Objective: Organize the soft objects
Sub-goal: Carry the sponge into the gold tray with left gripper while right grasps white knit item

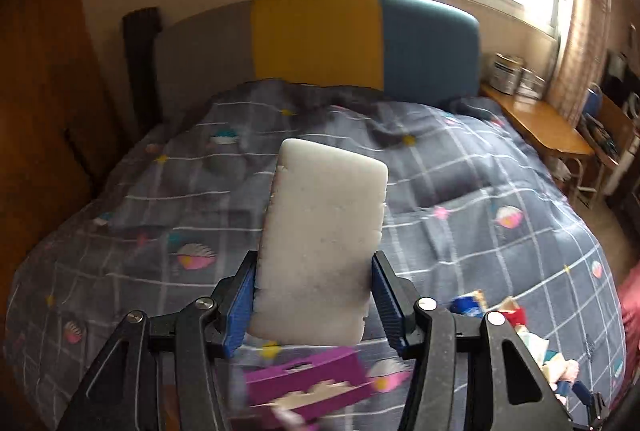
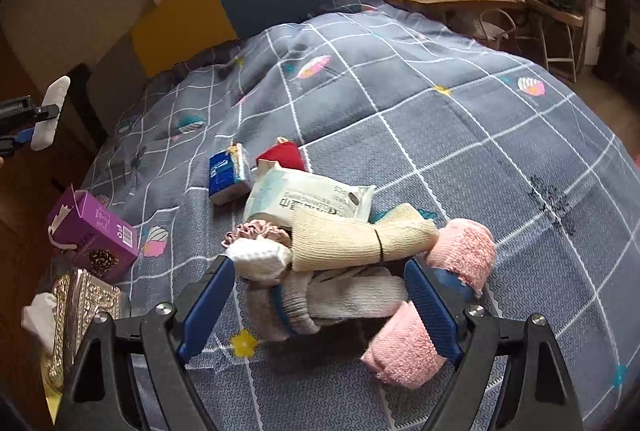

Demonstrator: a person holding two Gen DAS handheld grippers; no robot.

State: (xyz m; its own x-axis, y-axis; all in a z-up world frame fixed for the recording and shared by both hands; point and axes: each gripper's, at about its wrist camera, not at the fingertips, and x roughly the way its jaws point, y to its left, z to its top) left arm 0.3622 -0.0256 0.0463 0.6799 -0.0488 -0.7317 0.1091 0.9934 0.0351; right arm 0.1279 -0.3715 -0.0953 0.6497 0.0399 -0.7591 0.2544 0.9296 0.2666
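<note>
The left gripper (image 1: pixel 314 305) clamped a white sponge (image 1: pixel 324 231), lifted clear above the bed (image 1: pixel 500 199). The right gripper (image 2: pixel 320 305) stood open over a pile of socks (image 2: pixel 340 295) near a pink towel (image 2: pixel 464 251) on the bed's near side

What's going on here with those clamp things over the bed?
A person is sorting soft things on a bed with two hand-held grippers. The left gripper holds a white sponge up in the air. The right gripper hangs open over a pile of socks, pink towels and a wipes pack.
</note>
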